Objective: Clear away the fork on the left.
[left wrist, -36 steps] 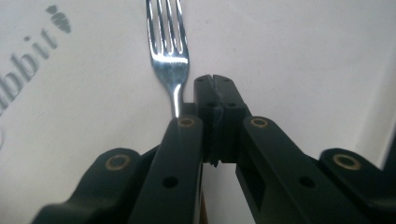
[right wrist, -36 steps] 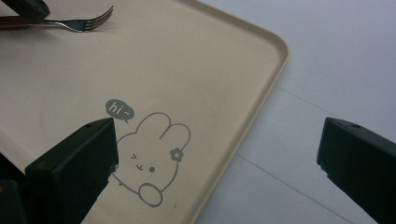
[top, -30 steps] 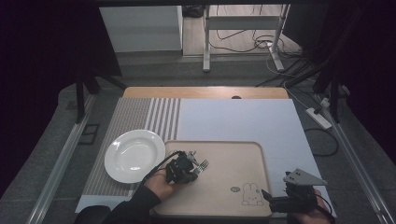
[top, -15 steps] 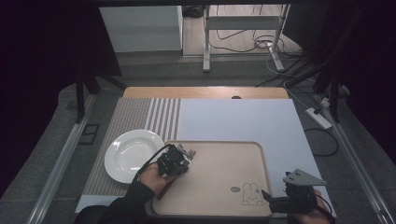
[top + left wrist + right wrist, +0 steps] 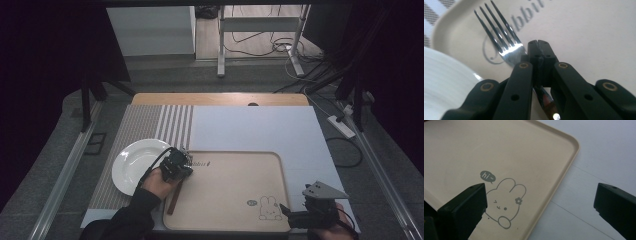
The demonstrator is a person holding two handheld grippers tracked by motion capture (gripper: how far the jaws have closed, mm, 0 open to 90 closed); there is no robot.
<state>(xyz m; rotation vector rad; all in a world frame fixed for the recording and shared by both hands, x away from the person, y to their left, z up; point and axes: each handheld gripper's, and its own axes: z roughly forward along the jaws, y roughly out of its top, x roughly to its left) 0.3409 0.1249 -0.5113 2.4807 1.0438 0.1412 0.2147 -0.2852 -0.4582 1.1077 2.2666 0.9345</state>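
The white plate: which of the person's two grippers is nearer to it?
Left. The left gripper, shut on the fork, is beside the white plate; the right gripper is across the tray.

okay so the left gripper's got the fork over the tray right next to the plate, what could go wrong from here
The left gripper pinches the fork at its narrow, shiny neck, so it could swivel or slip as it travels. The white plate sits close beside the tray rim; a low pass might clip the tines on either edge.

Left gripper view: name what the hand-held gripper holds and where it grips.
The left hand-held gripper is shut on a fork, gripping its neck just below the tines.
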